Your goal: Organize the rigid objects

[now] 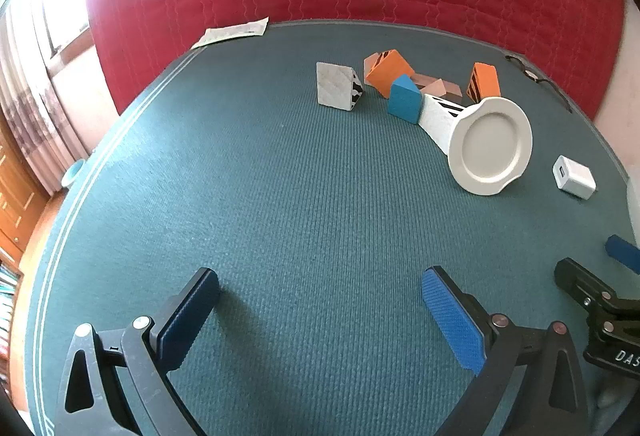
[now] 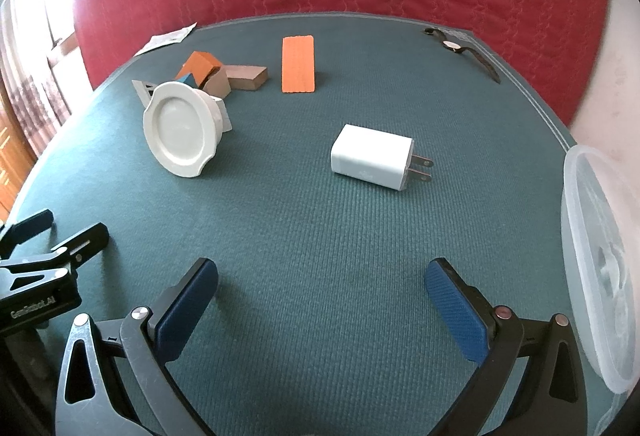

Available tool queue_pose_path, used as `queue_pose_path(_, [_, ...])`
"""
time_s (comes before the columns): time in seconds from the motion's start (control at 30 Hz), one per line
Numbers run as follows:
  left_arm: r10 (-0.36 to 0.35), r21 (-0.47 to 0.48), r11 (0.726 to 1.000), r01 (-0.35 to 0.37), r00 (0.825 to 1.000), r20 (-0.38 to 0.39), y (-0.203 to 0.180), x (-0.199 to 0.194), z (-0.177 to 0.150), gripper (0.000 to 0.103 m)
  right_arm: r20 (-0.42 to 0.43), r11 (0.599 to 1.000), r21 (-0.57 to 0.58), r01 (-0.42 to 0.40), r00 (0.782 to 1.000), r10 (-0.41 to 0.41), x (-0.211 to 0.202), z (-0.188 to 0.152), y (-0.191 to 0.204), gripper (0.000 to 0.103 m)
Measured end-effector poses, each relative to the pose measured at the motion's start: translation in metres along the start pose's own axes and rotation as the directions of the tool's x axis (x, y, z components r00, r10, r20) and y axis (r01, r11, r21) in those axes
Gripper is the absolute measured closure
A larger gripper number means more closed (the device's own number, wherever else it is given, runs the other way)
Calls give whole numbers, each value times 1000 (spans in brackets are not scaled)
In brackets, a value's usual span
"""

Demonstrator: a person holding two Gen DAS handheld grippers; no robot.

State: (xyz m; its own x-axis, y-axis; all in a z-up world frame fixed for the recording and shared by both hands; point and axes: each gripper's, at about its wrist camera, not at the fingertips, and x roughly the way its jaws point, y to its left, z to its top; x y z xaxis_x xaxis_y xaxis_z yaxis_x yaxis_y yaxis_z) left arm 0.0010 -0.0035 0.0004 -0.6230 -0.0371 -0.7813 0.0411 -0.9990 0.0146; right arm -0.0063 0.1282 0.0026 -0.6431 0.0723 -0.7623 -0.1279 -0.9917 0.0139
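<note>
- Rigid objects lie scattered on the green bench (image 2: 320,228), none yet gathered; I judge the task is at its opening step, with nothing picked up.
- The clear plastic container (image 2: 600,268) at the right wrist view's 3 o'clock edge is the largest item; it may be the bin for collecting things, though the view cuts it off and I cannot be sure.
- The white round fixture (image 1: 490,146) lies on its side at 2 o'clock in the left wrist view, its stem touching the block pile behind it.
- The block pile (image 1: 404,86) at about 1 o'clock holds orange, blue, brown and white wedges, some touching; a white wedge (image 1: 338,86) sits just beside them at 12 o'clock.
- An orange block (image 2: 298,64) stands apart at 12 o'clock in the right wrist view.
- The white charger (image 2: 372,162) lies flat, prongs toward 3 o'clock, directly ahead of the right gripper and nearest to it.
- A wristwatch (image 2: 460,48) lies at 1 o'clock near the far bench edge.
- The left gripper (image 1: 320,300) and right gripper (image 2: 322,292) both hover over bare bench, jaws spread fully wide and empty.
- The next move probably calls for the right gripper to reach forward, straddle the charger across its narrow sides and close.
</note>
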Motion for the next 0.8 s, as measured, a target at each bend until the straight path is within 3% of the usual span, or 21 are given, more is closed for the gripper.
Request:
queue_pose_path(0.23, [-3, 5, 1000, 3, 1000, -8, -4, 2, 4, 0, 16, 998, 33, -45, 999, 45, -4, 2, -6, 0])
queue_pose_path(0.53, [-4, 161, 987, -6, 998, 63, -43, -3, 15, 0, 19, 996, 83, -32, 999, 31, -5, 2, -14, 0])
queue_pose_path(0.8, [-44, 154, 988, 27, 994, 105, -54, 1, 33, 0, 6, 995, 101, -1, 1000, 0, -5, 2, -30, 0])
